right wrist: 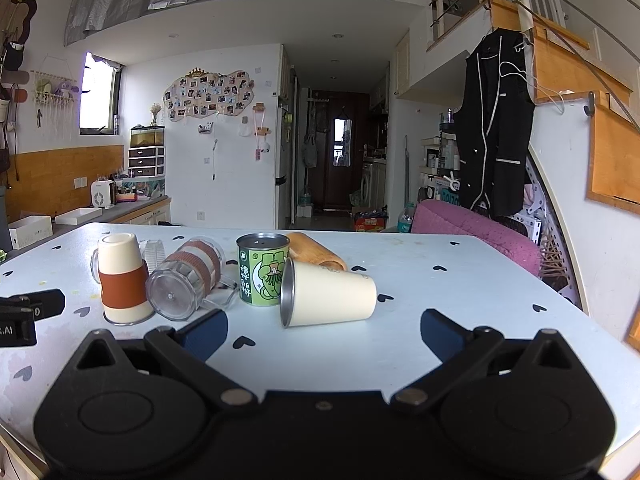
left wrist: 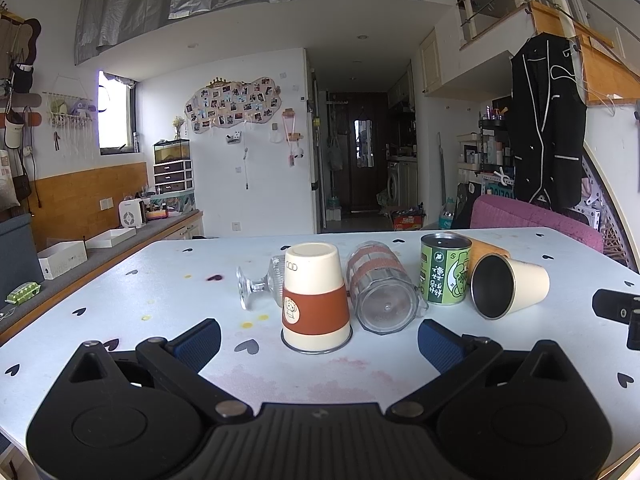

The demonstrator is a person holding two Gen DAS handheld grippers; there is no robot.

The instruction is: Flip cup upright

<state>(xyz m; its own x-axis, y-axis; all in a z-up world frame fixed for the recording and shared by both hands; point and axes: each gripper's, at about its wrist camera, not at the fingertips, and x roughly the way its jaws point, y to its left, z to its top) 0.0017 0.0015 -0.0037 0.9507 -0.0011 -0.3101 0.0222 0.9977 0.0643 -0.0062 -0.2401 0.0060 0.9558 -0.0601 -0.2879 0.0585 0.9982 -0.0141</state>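
A cream cup with a brown sleeve stands upside down on the white table, just ahead of my open left gripper. It also shows in the right wrist view. A plain cream cup with a steel inside lies on its side, mouth to the left, just ahead of my open right gripper. It shows in the left wrist view. Both grippers are empty.
A clear glass mug with a brown band lies on its side between the cups. A stemmed glass lies behind the sleeved cup. A green tin stands upright, a wooden cylinder behind it. A pink chair stands past the table's far edge.
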